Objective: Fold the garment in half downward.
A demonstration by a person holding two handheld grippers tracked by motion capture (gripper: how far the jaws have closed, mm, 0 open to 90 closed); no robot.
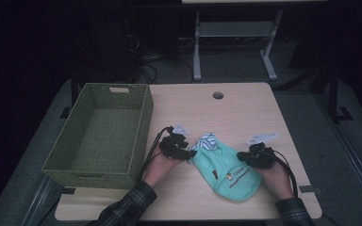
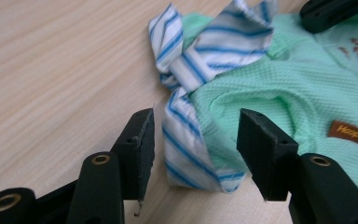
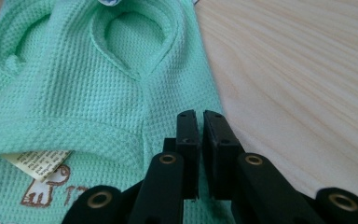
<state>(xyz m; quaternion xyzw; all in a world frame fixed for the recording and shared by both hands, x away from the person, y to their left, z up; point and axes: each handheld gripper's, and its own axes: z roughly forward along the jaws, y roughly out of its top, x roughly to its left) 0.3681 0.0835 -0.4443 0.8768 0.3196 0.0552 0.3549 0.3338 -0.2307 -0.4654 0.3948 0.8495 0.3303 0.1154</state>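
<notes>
The soft, light mint-green pet shirt [image 1: 224, 172] is lying near-centre on the table [image 1: 245, 108], the left gripper [image 2: 193, 144] standing released around its striped collar [image 2: 186, 126], the right gripper [image 3: 199, 140] clenching empty beside its hem, best pinched there.

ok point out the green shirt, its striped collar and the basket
green shirt [image 1: 226, 172]: high view, middle of the body
striped collar [image 2: 186, 70]: left gripper view, the bunched blue and white fold
basket [image 1: 143, 125]: high view, its right wall
</notes>
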